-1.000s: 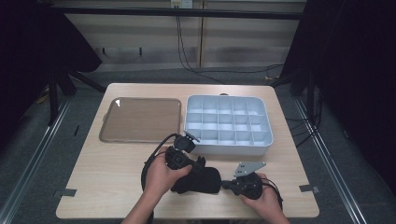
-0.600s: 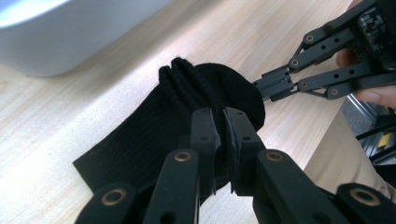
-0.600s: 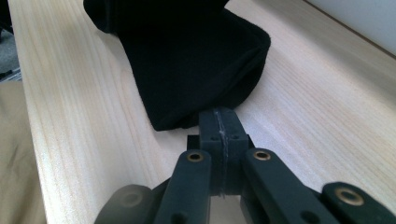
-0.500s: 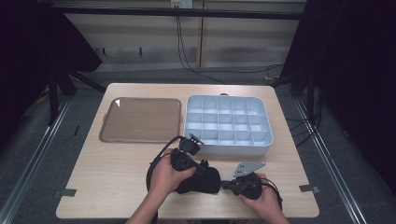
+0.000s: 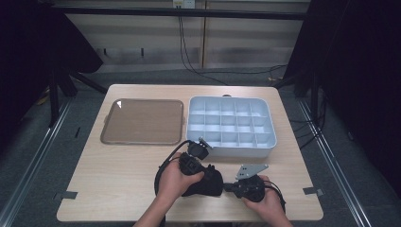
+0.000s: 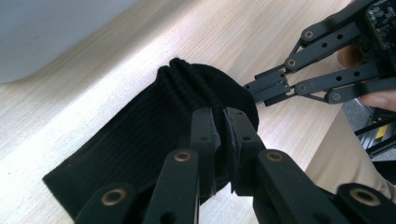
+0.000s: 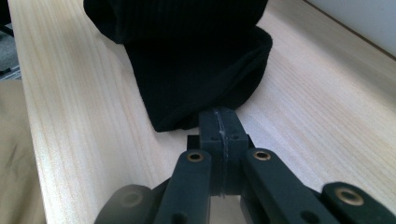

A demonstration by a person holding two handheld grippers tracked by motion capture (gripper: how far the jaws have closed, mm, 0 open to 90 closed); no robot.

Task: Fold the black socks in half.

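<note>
Sock (image 5: pixel 204 182) near table's front edge (image 5: pixel 189 220), tools (image 5: pixel 226 187) pinching

We see a lab/recording setup, not a home: bare wooden table (image 5: pixel 118 189) on grey floor w/ metal rails (image 5: pixel 28 170), black curtains (image 5: pixel 359 71) at the sides, cables (image 5: pixel 189 52) along the back wall.

Bare desk (image 5: pixel 108 175) lay open left of the black sock (image 5: pixel 208 182); the compartment tray (image 5: pixel 231 130) blocked passage just behind it.
</note>
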